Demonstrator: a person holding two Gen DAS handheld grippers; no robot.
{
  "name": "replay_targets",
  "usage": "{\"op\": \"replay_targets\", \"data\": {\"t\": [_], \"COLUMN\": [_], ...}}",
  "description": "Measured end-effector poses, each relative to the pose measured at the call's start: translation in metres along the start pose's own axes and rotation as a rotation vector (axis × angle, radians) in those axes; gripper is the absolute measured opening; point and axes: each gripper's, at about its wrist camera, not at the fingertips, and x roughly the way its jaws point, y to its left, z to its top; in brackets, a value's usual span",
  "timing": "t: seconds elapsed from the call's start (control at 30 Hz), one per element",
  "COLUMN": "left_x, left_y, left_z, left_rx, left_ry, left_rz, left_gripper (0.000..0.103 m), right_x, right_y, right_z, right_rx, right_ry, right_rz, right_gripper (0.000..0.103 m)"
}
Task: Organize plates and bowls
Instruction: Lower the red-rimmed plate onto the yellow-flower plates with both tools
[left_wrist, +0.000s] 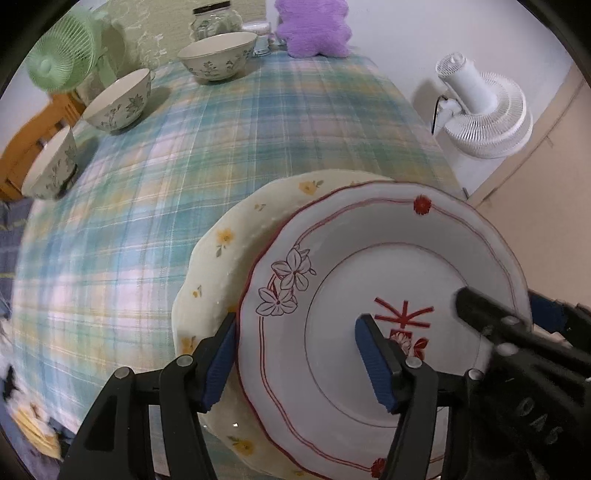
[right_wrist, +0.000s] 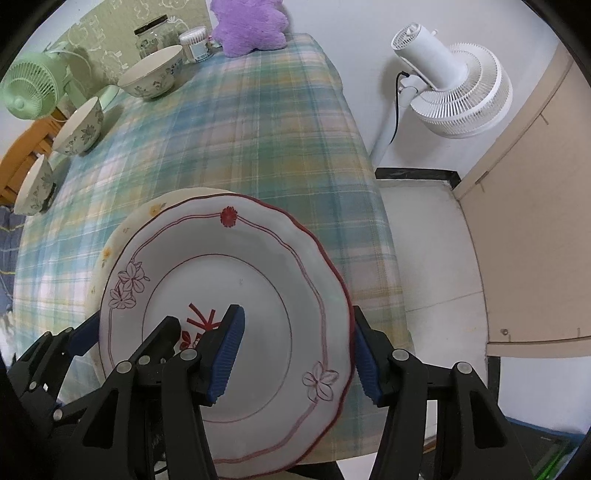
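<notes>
Plaid tablecloth (left_wrist: 221, 155), white fan (right_wrist: 454, 92) beside.

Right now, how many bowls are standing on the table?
3, in a line along the table's left side: the largest bowl at the far end near the glass jar, the middle bowl, and the nearest bowl by the left edge. None appears hidden.

A home dining corner was shown. The plaid-clothed desk (right_wrist: 258, 122) carried floral bowls (right_wrist: 153, 74), beside a white standing fan (right_wrist: 454, 85) and a purple plush (right_wrist: 249, 24).
</notes>
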Motion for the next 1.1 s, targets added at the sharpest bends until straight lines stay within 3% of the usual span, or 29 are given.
{"op": "replay_targets", "data": {"t": [0.13, 0.23, 0.47, 0.77, 0.97, 1.1], "left_x": [0.0, 0.002, -0.017, -0.01, -0.008, -0.008], "left_y": [-0.005, -0.004, -0.003, 0.011, 0.011, 0.009], "left_z": [-0.002, -0.001, 0.001, -0.006, -0.009, -0.011], "left_rx": [0.018, 0.009, 0.013, -0.022, -0.017, -0.01], "left_ry": [-0.002, 0.004, -0.062, -0.02, -0.016, -0.019], "left_rz": [0.041, 0.05, 0.086, 0.066, 0.075, 0.081], "left_gripper": [0.064, 0.064, 0.068, 0.068, 0.069, 0.07], "right_x": [-0.001, -0.001, -0.007, 0.003, 0.006, 0.009], "right_y": [-0.006, -0.008, 0.001, 0.009, 0.018, 0.028], "right_z": [-0.005, -0.007, -0.002, 0.006, 0.004, 0.002], "right_rx": [0.0, -0.009, -0.071, -0.082, -0.107, -0.141], "right_ry": [0.023, 0.018, -0.003, 0.015, -0.006, -0.006], "right_rz": [0.007, 0.003, -0.017, -0.009, -0.038, -0.076], "right_gripper": [0.032, 0.029, 0.028, 0.031, 0.037, 0.047]}}
